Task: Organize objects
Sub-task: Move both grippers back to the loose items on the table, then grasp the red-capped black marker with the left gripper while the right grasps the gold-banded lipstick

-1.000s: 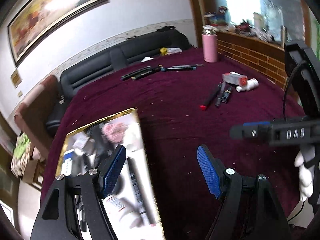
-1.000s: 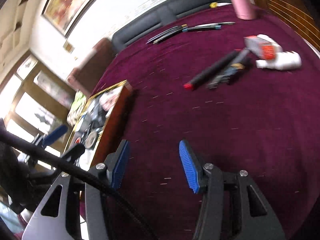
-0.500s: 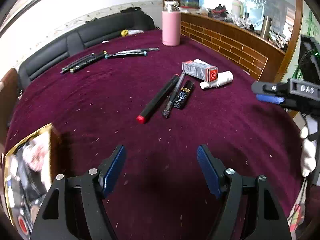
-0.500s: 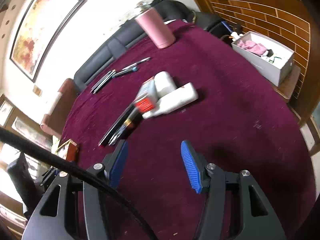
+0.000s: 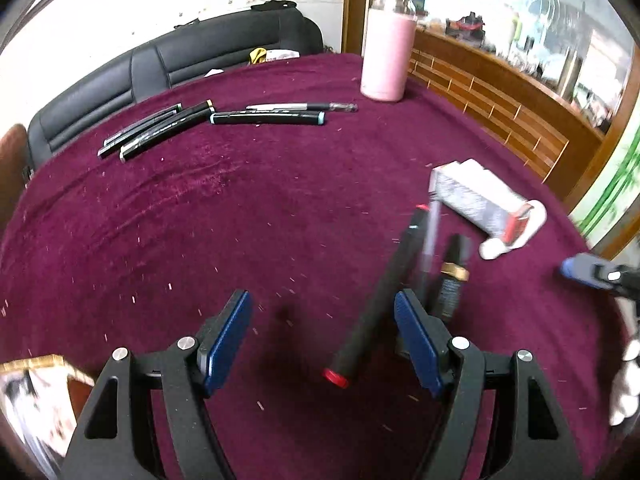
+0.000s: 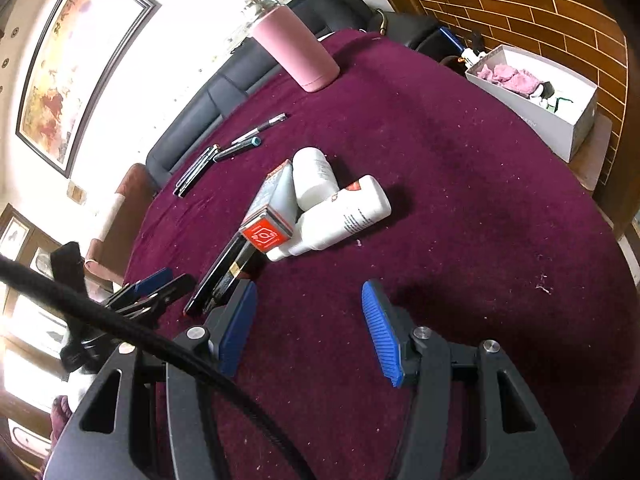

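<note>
Left gripper [image 5: 322, 338] above the maroon surface [image 5: 240, 220], fingers spread and empty, black marker [image 5: 376, 304] slanting just inside its right finger; right gripper [image 6: 310, 328] likewise spread over bare cloth, small carton [image 6: 270, 208] and white bottle [image 6: 340, 216] touching, just ahead.

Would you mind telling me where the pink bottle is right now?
The pink bottle stands upright at the far edge of the maroon tablecloth, top centre-right in the left wrist view, just beyond the row of pens.
</note>
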